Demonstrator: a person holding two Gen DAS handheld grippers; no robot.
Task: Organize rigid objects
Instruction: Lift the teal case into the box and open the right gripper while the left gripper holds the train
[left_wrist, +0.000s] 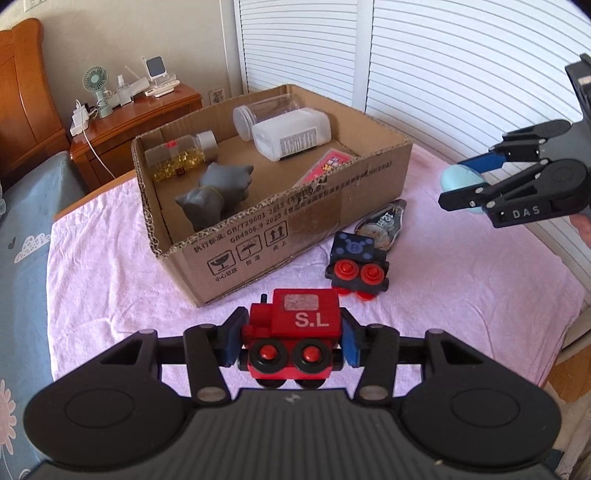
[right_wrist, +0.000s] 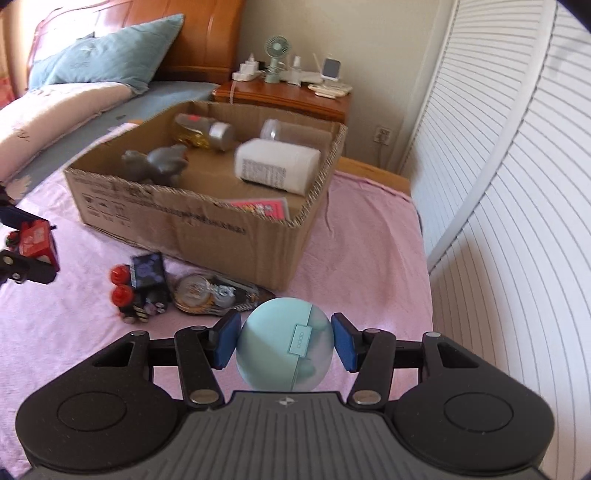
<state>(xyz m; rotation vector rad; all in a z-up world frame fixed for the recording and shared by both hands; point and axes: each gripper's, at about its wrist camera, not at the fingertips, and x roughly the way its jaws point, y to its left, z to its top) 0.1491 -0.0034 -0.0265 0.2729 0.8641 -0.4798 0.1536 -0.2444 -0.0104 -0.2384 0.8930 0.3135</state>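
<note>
My left gripper (left_wrist: 291, 341) is shut on a red toy train engine (left_wrist: 295, 332) marked S.L, held above the pink blanket (left_wrist: 110, 258) in front of the cardboard box (left_wrist: 295, 236). My right gripper (right_wrist: 284, 341) is shut on a round pale blue case (right_wrist: 282, 350); from the left wrist view that case (left_wrist: 461, 179) shows at the right of the box. A dark blue toy wagon (left_wrist: 356, 264) with red wheels lies on the blanket beside a flat packaged item (left_wrist: 384, 221). The box holds a grey animal figure (left_wrist: 214, 192), a white bottle (left_wrist: 291, 138), a clear jar (left_wrist: 266, 112), a jar of yellow beads (left_wrist: 177, 155) and a pink card (left_wrist: 328, 166).
A wooden nightstand (left_wrist: 147, 118) with a small fan (left_wrist: 98, 88) and chargers stands behind the box. White slatted doors (left_wrist: 443, 74) run along the right. A blue pillow (right_wrist: 107, 51) and wooden headboard (right_wrist: 203, 37) are at the far left of the bed.
</note>
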